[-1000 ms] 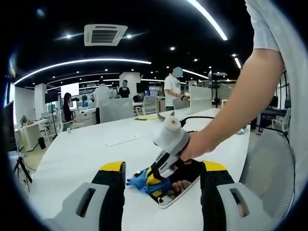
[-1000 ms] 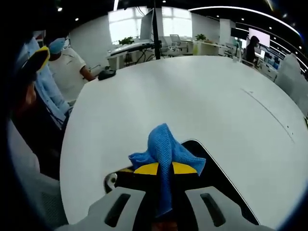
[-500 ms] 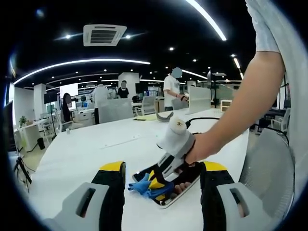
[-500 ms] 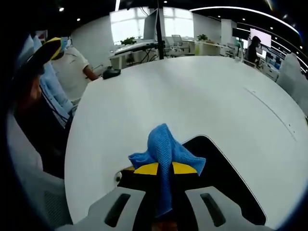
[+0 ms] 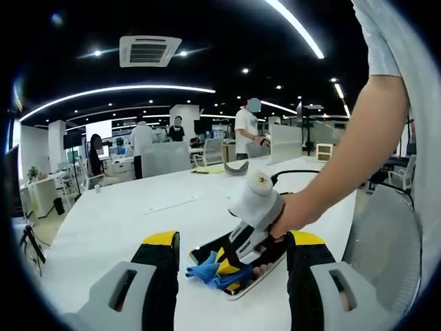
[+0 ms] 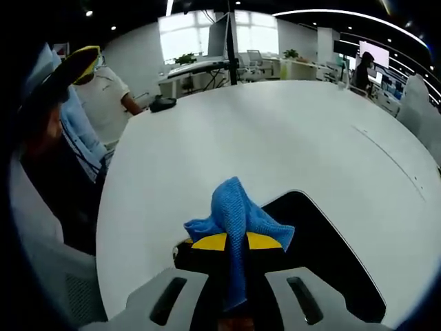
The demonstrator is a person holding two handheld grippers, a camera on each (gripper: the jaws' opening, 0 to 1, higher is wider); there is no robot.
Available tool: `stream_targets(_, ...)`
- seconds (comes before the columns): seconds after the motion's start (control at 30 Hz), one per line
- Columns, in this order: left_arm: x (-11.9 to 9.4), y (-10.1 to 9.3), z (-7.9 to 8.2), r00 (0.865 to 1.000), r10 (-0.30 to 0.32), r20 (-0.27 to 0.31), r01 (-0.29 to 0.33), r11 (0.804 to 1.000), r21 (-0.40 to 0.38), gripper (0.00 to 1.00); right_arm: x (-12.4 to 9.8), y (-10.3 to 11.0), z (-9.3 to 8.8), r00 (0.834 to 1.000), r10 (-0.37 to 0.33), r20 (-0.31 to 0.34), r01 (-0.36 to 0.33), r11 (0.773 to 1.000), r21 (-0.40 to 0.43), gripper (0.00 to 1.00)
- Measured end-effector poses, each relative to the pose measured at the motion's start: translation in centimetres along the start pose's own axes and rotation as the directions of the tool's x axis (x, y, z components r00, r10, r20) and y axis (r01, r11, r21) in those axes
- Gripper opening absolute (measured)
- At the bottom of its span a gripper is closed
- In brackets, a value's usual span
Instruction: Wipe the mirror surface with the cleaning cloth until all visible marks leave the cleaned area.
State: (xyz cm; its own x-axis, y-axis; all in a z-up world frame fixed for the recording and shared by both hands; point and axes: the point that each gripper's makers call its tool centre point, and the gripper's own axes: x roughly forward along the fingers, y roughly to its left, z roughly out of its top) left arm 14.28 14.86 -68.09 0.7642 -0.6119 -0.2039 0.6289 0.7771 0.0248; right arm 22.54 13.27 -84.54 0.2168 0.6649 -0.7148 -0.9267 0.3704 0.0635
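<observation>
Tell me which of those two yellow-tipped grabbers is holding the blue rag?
The right gripper, reaching in from the right of the left gripper view, pinches the blue cleaning cloth on the dark mirror. The left gripper stands open, empty.

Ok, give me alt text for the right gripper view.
The right gripper, shut on a blue cleaning cloth, presses it onto a dark mirror lying flat on a white table. An office with desks and seated people lies beyond.

You are working in a large open-plan office: a long white shared table [image 5: 117, 221], a square ceiling air vent [image 5: 149, 49], curved strip ceiling lights [image 5: 117, 90], grey desk dividers [image 5: 165, 157], a black monitor on a stand [image 6: 220, 38] and standing people [image 5: 245, 127] beyond.
</observation>
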Motion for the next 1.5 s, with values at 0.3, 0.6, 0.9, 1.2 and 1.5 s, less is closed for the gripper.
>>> stream_targets(0.3, 0.0, -0.1, 0.0, 1.000, 0.001, -0.001, -0.001, 1.000, 0.002, 0.63, -0.2, 0.7, -0.2, 1.000, 0.005, 0.004, -0.005, 1.000, -0.001, 0.03)
stream_targets(0.6, -0.1, -0.1, 0.0, 1.000, 0.002, 0.000, -0.002, 1.000, 0.002, 0.63, -0.5, 1.5, -0.6, 1.000, 0.013, 0.006, -0.013, 1.000, -0.004, 0.03)
stream_targets(0.9, -0.1, -0.1, 0.0, 1.000, 0.001, 0.002, -0.001, 1.000, 0.002, 0.63, -0.8, 2.3, -0.9, 1.000, 0.021, 0.008, -0.021, 1.000, -0.008, 0.03)
stream_targets(1.2, -0.1, -0.1, 0.0, 1.000, -0.002, 0.003, 0.002, 1.000, 0.003, 0.63, -1.1, 3.2, -1.3, 1.000, 0.029, 0.009, -0.029, 1.000, -0.013, 0.03)
stream_targets(1.5, 0.0, -0.1, 0.1, 1.000, -0.002, 0.004, 0.002, 1.000, 0.003, 0.63, -1.3, 3.7, -1.6, 0.999, 0.033, 0.013, -0.033, 0.999, -0.012, 0.03)
